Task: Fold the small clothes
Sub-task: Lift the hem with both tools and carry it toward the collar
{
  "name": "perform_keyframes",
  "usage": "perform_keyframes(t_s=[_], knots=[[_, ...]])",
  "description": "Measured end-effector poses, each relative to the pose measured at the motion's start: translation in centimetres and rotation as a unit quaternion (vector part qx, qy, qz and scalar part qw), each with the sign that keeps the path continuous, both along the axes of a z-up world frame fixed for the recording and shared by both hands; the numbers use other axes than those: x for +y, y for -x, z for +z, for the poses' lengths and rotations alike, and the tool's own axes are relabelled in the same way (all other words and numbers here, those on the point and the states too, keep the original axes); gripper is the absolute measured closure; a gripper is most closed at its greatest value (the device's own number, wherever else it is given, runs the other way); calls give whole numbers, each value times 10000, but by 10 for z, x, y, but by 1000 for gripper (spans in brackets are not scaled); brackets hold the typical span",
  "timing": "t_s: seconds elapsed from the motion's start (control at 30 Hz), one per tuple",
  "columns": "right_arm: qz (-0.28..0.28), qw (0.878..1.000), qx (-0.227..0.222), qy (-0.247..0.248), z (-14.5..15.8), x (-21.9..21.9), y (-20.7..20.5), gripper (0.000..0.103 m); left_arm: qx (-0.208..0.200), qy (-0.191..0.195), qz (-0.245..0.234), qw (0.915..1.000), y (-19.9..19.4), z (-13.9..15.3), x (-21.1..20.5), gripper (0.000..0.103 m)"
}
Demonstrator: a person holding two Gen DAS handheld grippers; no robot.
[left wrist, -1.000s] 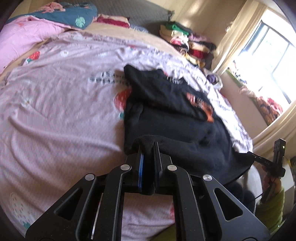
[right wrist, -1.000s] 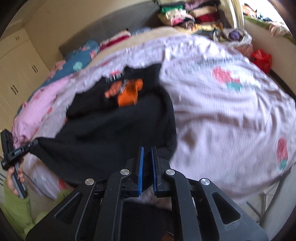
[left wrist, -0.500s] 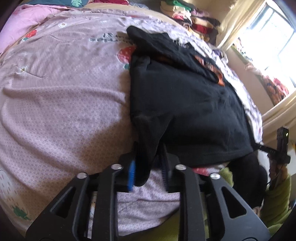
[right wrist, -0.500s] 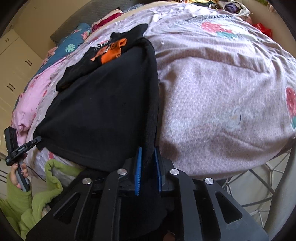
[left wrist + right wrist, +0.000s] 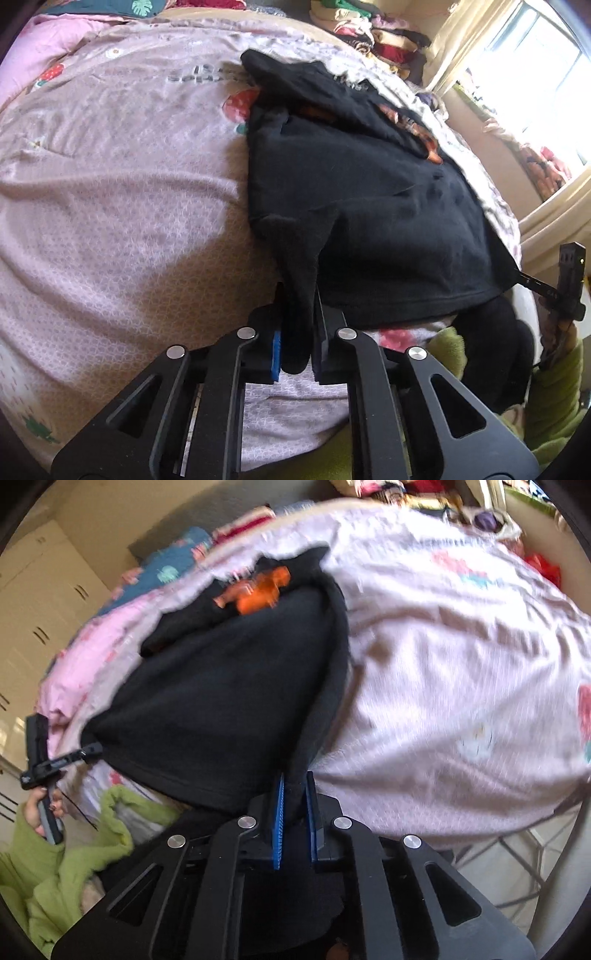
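Observation:
A black top with an orange print [image 5: 369, 192] lies spread on the pink bedspread [image 5: 110, 192], its hem toward me at the bed's near edge. My left gripper [image 5: 297, 295] is shut on the top's near left corner, a strip of black cloth running between the blue pads. My right gripper [image 5: 295, 779] is shut on the near right corner of the black top [image 5: 229, 686]; the orange print [image 5: 258, 590] lies at the far end. Each gripper shows at the edge of the other view, the right one [image 5: 546, 291] and the left one [image 5: 85, 751].
The bedspread [image 5: 461, 664] has strawberry prints. Piles of folded clothes [image 5: 376, 33] stand at the far end. A pink quilt [image 5: 48, 40] and a blue pillow [image 5: 173, 565] lie at the head. A window [image 5: 535, 74] is at right. My green sleeve [image 5: 74, 860] is low.
Both grippers pulled the top's hem corners toward the bed's near edge, stretching it flat. In the last half second they lifted slightly; the right view is blurred by motion.

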State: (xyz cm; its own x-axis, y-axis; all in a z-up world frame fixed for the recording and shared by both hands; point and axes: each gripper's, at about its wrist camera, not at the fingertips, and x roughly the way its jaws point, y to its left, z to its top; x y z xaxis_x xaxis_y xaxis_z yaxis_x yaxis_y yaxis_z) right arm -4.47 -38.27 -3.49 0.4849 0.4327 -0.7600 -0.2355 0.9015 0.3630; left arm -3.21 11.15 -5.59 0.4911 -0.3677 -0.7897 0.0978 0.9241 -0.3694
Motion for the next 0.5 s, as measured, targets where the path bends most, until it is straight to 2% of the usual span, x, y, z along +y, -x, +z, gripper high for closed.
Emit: perform_keyframes(t_s=[0.17,0.33,0.5], knots=[[-119,9976,-525,-425,34,-7,-2,94,-325,485,120,9982,-2,31,16,100],[-233,9925,-1020,-627,67,-7,-10,94,-685,1002,211,9924,-9,65,28,100],[-464,9861,-1403,-760,98,-11,-26,94,-867,1104,223,9899,-21,84,30,100]])
